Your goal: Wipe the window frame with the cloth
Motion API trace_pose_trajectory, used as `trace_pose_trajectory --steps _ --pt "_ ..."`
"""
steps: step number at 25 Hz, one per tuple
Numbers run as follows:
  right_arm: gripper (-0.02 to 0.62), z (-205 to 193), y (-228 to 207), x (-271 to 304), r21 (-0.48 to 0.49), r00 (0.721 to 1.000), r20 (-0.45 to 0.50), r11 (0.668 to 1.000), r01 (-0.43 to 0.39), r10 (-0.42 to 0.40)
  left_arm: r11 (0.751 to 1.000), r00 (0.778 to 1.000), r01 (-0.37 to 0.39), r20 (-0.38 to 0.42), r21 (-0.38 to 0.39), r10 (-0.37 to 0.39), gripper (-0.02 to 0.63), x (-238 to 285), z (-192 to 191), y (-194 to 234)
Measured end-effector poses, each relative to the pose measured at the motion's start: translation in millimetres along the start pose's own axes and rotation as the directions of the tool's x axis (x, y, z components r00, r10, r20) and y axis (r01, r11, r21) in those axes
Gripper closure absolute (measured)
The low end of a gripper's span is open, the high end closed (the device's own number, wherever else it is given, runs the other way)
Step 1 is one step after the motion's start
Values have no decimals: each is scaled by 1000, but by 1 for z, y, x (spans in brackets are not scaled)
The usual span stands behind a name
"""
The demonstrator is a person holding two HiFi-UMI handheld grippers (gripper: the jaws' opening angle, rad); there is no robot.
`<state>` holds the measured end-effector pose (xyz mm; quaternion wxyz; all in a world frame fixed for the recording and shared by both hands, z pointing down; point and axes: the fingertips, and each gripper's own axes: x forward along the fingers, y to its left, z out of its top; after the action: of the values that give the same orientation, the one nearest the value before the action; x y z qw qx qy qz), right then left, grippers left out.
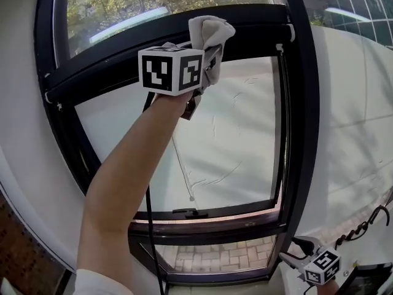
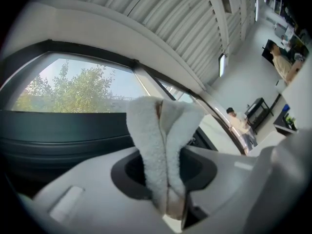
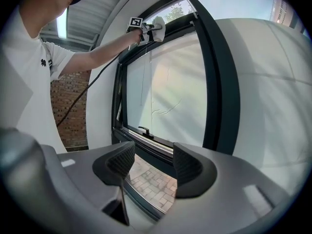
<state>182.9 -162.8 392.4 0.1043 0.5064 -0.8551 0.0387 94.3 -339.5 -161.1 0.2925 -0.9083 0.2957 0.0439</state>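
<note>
A white fluffy cloth is clamped in my left gripper, raised at arm's length against the black upper crossbar of the window frame. In the left gripper view the folded cloth fills the space between the jaws, with the dark frame bar just behind it. My right gripper hangs low at the bottom right, open and holding nothing. The right gripper view looks between its jaws at the lower window frame, and shows the cloth far up at the crossbar.
A window handle lies on the lower sash bar. A thin cord hangs down in front of the pane. White wall flanks the frame on the right. A black cable runs down beside my left arm. People stand in the room behind.
</note>
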Motion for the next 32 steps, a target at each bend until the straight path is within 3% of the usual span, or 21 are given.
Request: trace_pose_trajectory --steps 6,17,26,32 --pt "348 16 46 45 -6 999 2 999 -38 38 999 1000 -6 5 -35 7 466 -58 -13 57" --pt "348 39 117 111 -49 994 3 993 -106 106 992 991 -126 -35 -15 125 466 -176 -38 162" --pt "348 46 176 154 -47 989 5 988 -146 146 975 971 -221 -90 17 222 465 -265 -57 242" --pt "348 43 201 169 -42 989 -1 988 -148 149 952 943 -297 -132 73 305 465 -317 -70 291"
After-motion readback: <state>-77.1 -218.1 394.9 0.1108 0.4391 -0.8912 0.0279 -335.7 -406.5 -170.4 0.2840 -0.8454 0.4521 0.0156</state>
